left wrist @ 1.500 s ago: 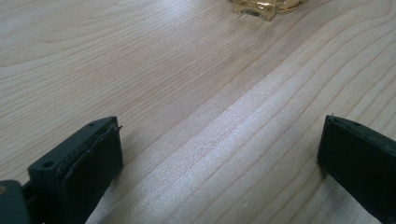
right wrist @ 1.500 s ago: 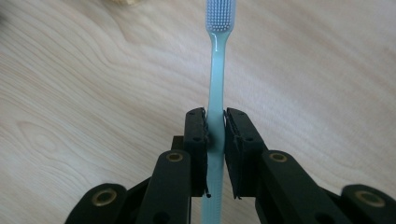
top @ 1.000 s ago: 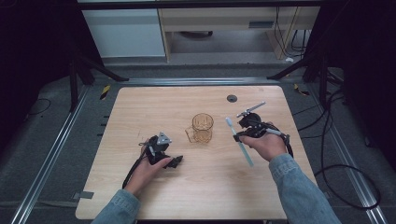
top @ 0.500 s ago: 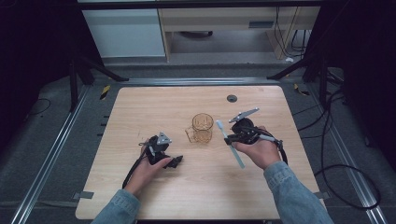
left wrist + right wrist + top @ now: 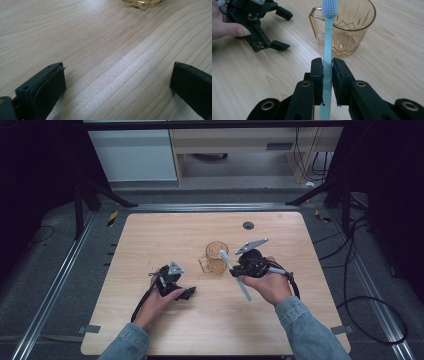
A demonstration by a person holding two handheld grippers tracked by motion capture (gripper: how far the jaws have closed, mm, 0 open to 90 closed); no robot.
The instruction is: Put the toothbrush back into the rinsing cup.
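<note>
Gripping toothbrush, right gripper near cup.

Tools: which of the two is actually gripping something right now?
The right tool: it is shut on the light blue toothbrush, bristles near the amber cup. The left tool stands open over bare table.

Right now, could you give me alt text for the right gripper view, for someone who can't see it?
Black tongs clamp a light blue toothbrush by its handle, bristles pointing toward an amber see-through cup standing upright on a pale wooden table. At upper left, a hand rests on the table holding a second pair of tongs, its jaws apart.
</note>
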